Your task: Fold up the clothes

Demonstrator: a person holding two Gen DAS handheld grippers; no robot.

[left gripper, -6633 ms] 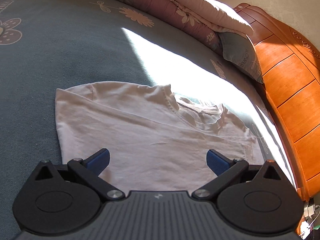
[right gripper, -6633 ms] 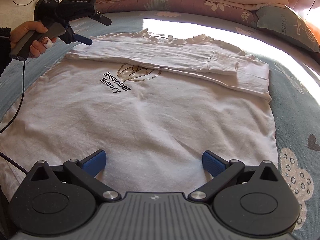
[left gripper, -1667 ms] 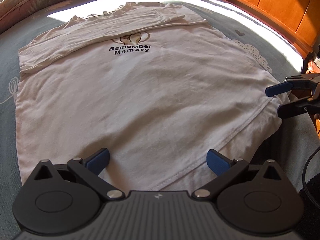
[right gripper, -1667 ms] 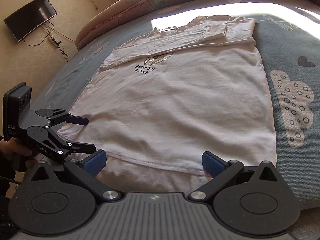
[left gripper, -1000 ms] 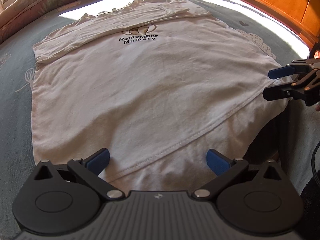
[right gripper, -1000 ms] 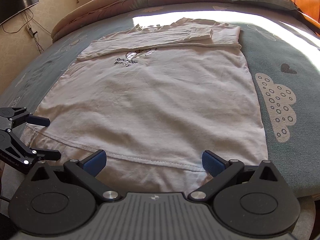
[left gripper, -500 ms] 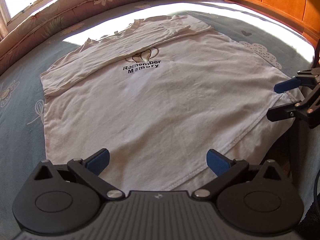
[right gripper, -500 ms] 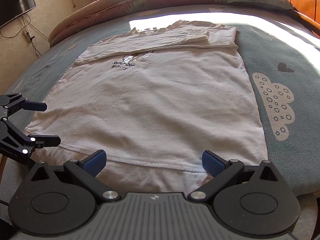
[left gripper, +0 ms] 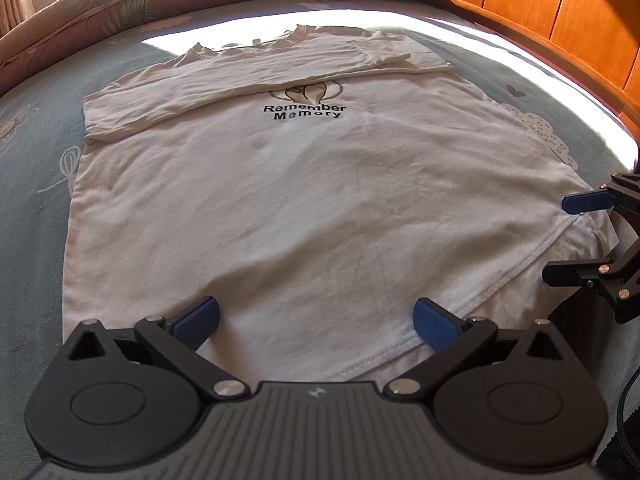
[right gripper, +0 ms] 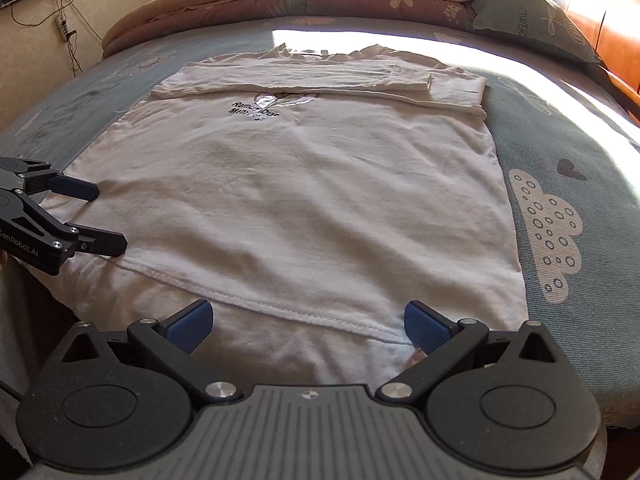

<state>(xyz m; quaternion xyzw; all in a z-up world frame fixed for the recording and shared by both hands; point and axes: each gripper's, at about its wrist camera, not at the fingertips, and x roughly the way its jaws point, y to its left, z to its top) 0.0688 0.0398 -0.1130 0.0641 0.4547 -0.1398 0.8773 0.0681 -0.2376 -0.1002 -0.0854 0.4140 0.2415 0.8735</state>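
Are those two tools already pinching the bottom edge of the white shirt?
No. Both the left tool and right tool hang wide open at the shirt hem, gripping nothing.

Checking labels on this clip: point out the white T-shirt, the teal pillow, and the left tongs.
white T-shirt (right gripper: 304, 200), right wrist view, on the middle of its front.
teal pillow (right gripper: 532, 24), right wrist view, on its printed face.
left tongs (right gripper: 106, 218), right wrist view, midway between the two open fingertips.

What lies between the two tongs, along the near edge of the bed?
Only the stitched bottom hem of the white cotton T-shirt. The right wrist view shows the left tongs at one corner, the right tongs nearby, nothing else between.
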